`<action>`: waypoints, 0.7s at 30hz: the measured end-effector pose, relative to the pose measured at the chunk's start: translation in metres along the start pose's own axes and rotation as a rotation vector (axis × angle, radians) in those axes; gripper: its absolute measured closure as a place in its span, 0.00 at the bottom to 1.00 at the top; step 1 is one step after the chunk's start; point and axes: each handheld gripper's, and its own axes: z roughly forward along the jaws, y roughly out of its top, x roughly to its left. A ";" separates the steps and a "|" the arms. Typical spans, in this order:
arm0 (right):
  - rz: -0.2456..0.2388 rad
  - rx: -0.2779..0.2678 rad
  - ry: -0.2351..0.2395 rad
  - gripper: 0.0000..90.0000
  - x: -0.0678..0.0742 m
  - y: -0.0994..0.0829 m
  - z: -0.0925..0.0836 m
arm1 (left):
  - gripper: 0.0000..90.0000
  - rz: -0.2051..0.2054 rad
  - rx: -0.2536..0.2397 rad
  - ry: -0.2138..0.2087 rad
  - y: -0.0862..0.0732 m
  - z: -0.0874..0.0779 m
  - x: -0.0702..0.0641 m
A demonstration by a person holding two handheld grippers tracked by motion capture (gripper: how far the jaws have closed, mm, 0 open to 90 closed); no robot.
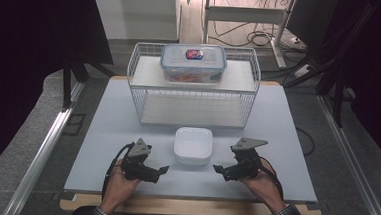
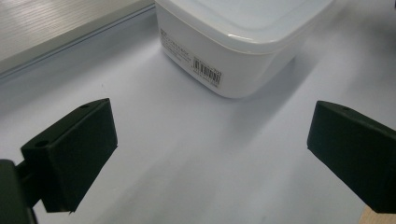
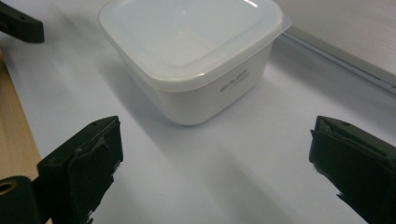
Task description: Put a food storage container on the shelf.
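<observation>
Left gripper (image 1: 165, 169): held wide open, nothing gripped.
Right gripper (image 1: 217, 167): likewise spread, empty.
White container (image 1: 192, 145): set on the table (image 1: 101, 147) between both grippers, lid seemingly on.

White lidded tub (image 2: 243, 37) cut off at top edge in left gripper view; barcode label (image 2: 207, 73) print too small to read.
</observation>
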 end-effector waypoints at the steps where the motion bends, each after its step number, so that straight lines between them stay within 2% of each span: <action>1: 0.004 0.005 0.003 0.02 0.000 0.001 0.001 | 0.02 -0.003 0.005 0.000 0.001 0.000 0.001; 5: 0.031 0.003 0.019 0.02 0.000 0.006 0.003 | 0.03 -0.004 0.014 -0.010 0.008 -0.001 0.003; 12: 0.030 0.024 -0.003 0.10 0.000 0.021 0.003 | 0.05 0.005 0.000 0.002 0.026 -0.001 0.005; 15: 0.036 0.029 0.006 0.13 -0.001 0.025 0.004 | 0.05 -0.002 -0.011 -0.030 0.034 0.001 0.006; 17: 0.037 0.029 0.004 0.15 -0.002 0.029 0.006 | 0.06 0.004 -0.005 -0.052 0.039 0.004 0.007; 21: 0.040 0.022 0.014 0.19 -0.004 0.037 0.008 | 0.08 0.036 0.012 -0.040 0.050 0.009 0.005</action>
